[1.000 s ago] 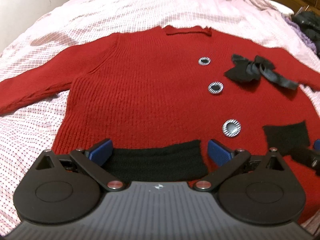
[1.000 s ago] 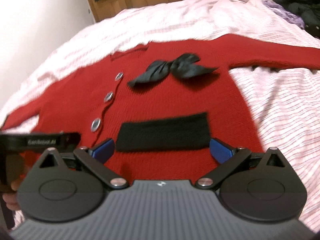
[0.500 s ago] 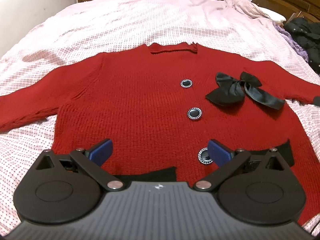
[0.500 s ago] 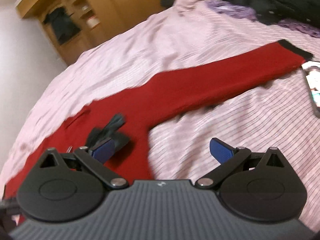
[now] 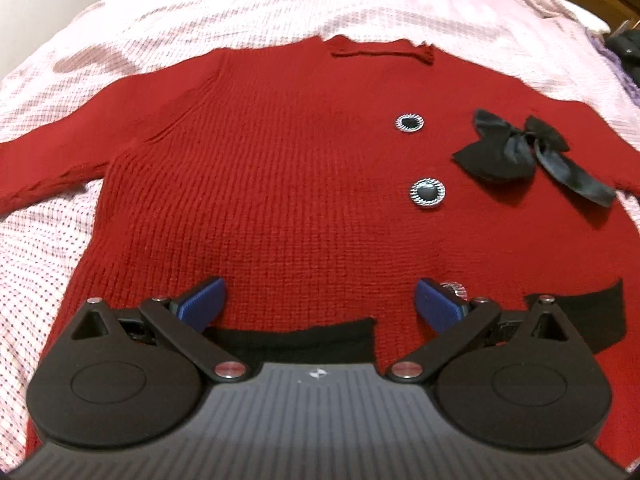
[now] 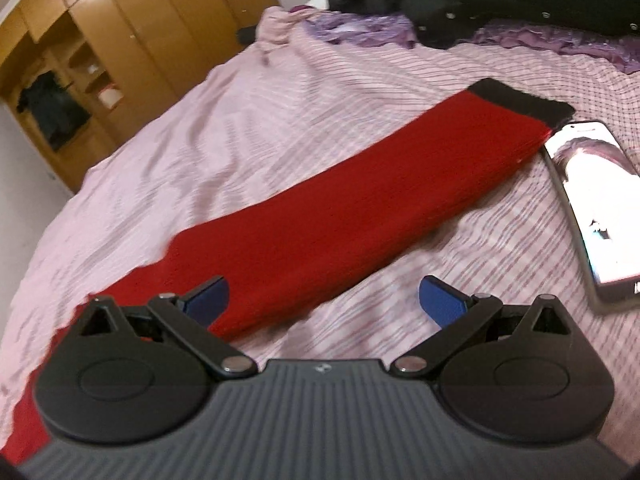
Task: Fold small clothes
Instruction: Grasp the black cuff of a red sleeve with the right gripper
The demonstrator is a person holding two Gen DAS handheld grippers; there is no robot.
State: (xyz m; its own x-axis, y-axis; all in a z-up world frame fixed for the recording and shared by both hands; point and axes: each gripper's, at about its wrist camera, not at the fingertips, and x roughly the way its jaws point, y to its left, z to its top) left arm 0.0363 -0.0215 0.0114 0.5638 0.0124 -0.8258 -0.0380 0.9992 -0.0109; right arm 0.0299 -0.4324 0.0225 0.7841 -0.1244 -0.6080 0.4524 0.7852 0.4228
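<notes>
Left tool (image 5: 318, 300) wide open, empty, above red sweater (image 5: 280, 200), right tool (image 6: 324, 300) wide open, empty, over its sleeve (image 6: 360, 208), pink bedspread (image 6: 240, 128), phone (image 6: 592, 208), wooden wardrobe (image 6: 132, 20) behind.

Your left black two-finger gripper with blue padded fingertips (image 5: 319, 304) is spread wide, its jaws well apart with nothing between them. The blue pads (image 5: 202, 302) angle outward from each other, and the black linkage arms splay to either side of the ribbed grey body. It is tilted down and faces far across the scene. Your right black two-finger gripper with blue padded fingertips (image 6: 325, 300) is spread just as wide and also grips nothing. It is turned toward the far right, and its view is blurred.
</notes>
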